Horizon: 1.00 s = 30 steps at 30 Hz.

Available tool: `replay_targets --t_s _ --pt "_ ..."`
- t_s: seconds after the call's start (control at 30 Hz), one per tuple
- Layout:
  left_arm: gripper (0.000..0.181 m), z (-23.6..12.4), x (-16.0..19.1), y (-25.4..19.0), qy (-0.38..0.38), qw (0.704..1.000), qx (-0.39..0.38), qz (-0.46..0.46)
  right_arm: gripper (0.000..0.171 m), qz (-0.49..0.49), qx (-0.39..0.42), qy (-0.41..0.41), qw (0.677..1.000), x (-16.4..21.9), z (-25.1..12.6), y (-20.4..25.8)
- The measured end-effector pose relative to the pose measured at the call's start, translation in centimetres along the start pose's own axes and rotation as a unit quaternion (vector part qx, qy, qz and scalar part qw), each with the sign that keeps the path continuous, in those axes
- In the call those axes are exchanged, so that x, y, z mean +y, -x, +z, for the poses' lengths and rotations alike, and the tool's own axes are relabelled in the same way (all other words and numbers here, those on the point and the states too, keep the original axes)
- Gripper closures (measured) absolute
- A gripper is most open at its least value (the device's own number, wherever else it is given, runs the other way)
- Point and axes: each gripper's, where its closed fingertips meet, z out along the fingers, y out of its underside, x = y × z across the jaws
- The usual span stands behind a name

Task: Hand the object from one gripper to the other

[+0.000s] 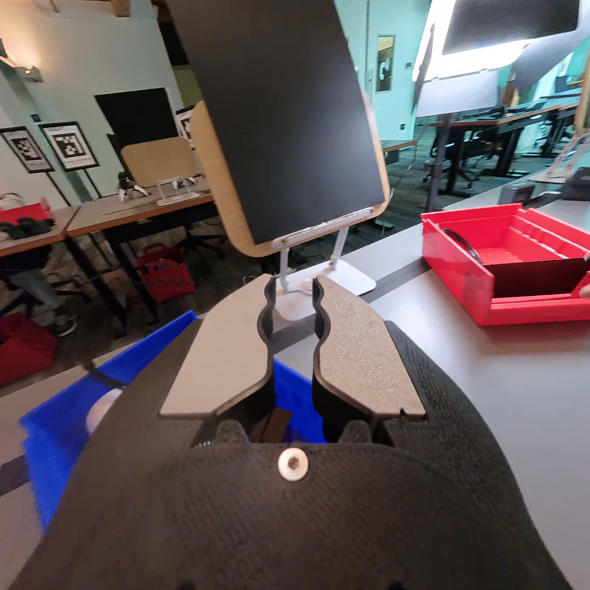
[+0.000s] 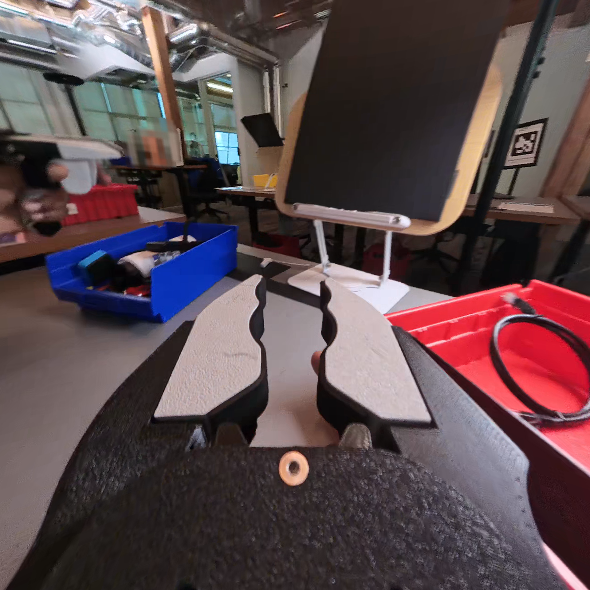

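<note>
Left hand-held gripper spread and empty, poised over the blue plastic bin of mixed small items near the desk's left edge. Right hand-held gripper likewise spread, gripping nothing, above the bare grey desk beside the red plastic bin. Coiled black cable lying inside that red bin toward the right edge. Dark tablet on a white stand upright at the far edge, between the bins.

Black textured gripper bodies — grey finger plates
</note>
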Motion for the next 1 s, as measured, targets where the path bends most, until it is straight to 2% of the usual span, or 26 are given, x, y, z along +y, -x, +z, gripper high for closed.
replay_targets --t_s 0.1,0.23,0.27,0.37,0.5,0.57,0.67,0.73,0.87,1.0 --pt "0.16 -0.8 0.9 2.3 0.026 0.999 -0.02 -0.004 0.142 -0.045 -0.038 0.022 0.998 3.4 0.7 3.4" --pt "0.159 -0.6 4.2 5.2 0.127 0.991 -0.013 0.033 0.146 -0.077 -0.081 0.042 0.993 5.1 0.9 5.7" --pt "0.159 -0.4 5.7 6.3 0.173 0.983 -0.023 0.05 0.146 -0.074 -0.092 0.048 0.992 5.4 0.9 6.1" --pt "0.144 0.0 10.8 8.4 0.321 0.946 -0.018 0.05 0.15 -0.067 -0.102 0.055 0.991 6.1 0.9 6.4" --pt "0.121 0.7 15.7 10.2 0.424 0.9 -0.061 0.08 0.152 -0.049 -0.114 0.075 0.989 7.3 1.0 6.9" --pt "0.107 0.9 17.3 10.8 0.471 0.877 -0.085 0.031 0.152 -0.052 -0.113 0.085 0.989 7.7 1.0 6.9" --pt "0.105 2.5 17.7 10.2 0.474 0.871 -0.068 -0.112 0.154 -0.043 -0.111 0.106 0.987 8.7 1.1 6.9" --pt "0.106 2.4 18.9 10.4 0.505 0.848 -0.07 -0.146 0.155 -0.042 -0.113 0.116 0.986 9.1 1.1 7.0" --pt "0.108 2.4 19.6 10.3 0.531 0.831 -0.074 -0.151 0.158 -0.079 -0.118 0.125 0.982 9.5 1.0 7.4" --pt "0.114 1.2 19.4 10.9 0.533 0.834 -0.078 -0.117 0.16 -0.113 -0.121 0.123 0.978 9.5 0.8 7.9"
